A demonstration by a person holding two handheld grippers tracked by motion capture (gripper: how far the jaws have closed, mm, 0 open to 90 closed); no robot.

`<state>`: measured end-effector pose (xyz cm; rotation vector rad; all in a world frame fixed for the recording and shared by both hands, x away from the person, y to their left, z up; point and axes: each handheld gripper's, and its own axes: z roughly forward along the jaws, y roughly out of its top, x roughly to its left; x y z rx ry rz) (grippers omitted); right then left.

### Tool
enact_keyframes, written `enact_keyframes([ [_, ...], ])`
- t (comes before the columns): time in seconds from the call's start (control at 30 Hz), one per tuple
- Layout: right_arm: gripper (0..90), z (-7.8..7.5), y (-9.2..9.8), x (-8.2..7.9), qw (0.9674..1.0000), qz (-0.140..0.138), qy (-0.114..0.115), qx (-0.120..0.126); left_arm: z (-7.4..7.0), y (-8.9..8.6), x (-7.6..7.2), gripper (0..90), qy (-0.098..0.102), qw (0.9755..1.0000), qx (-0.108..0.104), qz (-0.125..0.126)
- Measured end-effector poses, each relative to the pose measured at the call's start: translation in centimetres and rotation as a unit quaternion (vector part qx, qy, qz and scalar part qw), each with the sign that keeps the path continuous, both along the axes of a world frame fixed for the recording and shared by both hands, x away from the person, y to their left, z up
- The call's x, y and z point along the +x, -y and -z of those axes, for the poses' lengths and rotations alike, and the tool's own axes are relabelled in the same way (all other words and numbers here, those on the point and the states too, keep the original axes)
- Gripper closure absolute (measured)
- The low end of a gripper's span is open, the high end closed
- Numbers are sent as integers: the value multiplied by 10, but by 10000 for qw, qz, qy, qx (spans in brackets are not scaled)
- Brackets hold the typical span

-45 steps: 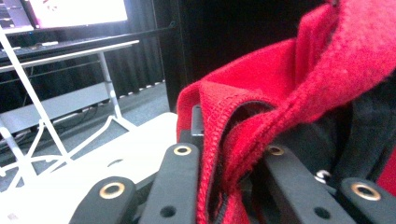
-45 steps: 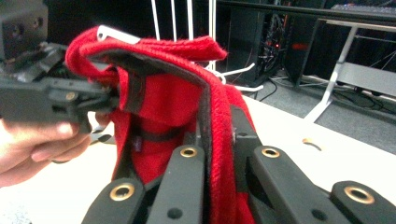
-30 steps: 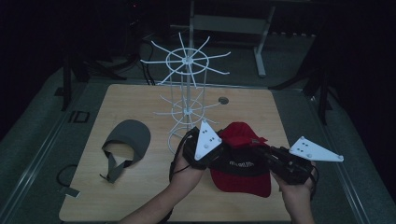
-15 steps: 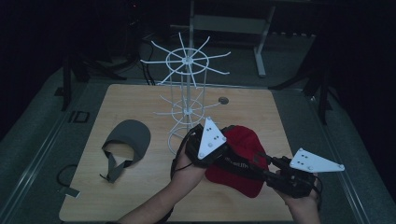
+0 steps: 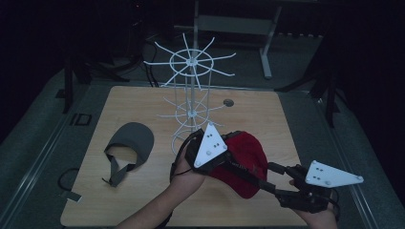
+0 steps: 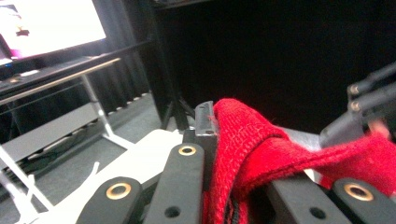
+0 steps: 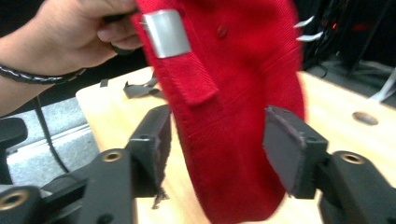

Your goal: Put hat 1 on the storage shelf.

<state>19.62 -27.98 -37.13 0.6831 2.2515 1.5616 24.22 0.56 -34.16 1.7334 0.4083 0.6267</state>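
A soft red cloth cap (image 5: 246, 162) hangs in the air just above the light wooden table (image 5: 143, 200), near its front right side. The left gripper (image 6: 233, 140) has its two black jaws squeezed tight on a fold of the red cloth, and the left hand (image 5: 186, 174) holds that gripper up beside the cap. In the right gripper view the same hand (image 7: 79, 37) grips a black handle near the cap's shiny grey buckle (image 7: 166, 32).

The right gripper (image 7: 215, 149) has its jaws spread wide, one on each side of the cap. The cloth hangs between them. The left pad looks like it touches the cloth, but the right pad is apart from it.

A tall white wire rack with thin arms sticking out all round (image 5: 191, 90) stands on the table just behind the cap. A dark grey sun visor with a loose strap (image 5: 126, 148) lies flat on the left part of the table, well apart from the cap.
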Motion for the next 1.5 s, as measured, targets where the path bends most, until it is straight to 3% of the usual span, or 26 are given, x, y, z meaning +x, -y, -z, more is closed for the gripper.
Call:
enact_keyframes([
  [0.17,410,-10,9,2,9998,-81,64,189,4,-9,4,869,-66,9999,52,95],
  [0.3,429,-15,11,5,9997,108,158,134,6,-15,6,868,-62,9980,-18,633],
  [0.33,429,-15,10,8,9997,120,155,126,6,-15,5,869,-38,9978,-1,655],
  [0.5,433,-15,-3,20,9999,-14,118,16,4,-16,3,868,60,9958,254,882],
  [0.73,517,-23,-27,27,9985,-320,399,-182,3,-17,2,867,-27,9919,215,1248],
  [0.87,558,-26,-35,30,9972,-432,548,-268,3,-15,2,867,-13,9917,216,1266],
  [1.1,863,-26,-35,30,9970,-522,536,-221,4,-15,5,866,-92,9913,247,1293],
  [1.23,884,-28,-34,27,9973,-516,512,-135,5,-16,5,865,-122,9903,230,1366],
  [1.33,887,-32,-29,25,9971,-517,556,2,7,-16,5,862,-197,9872,263,1563],
  [1.5,887,-36,-24,24,9971,-514,545,148,8,-14,1,841,-133,9880,236,1519],
])
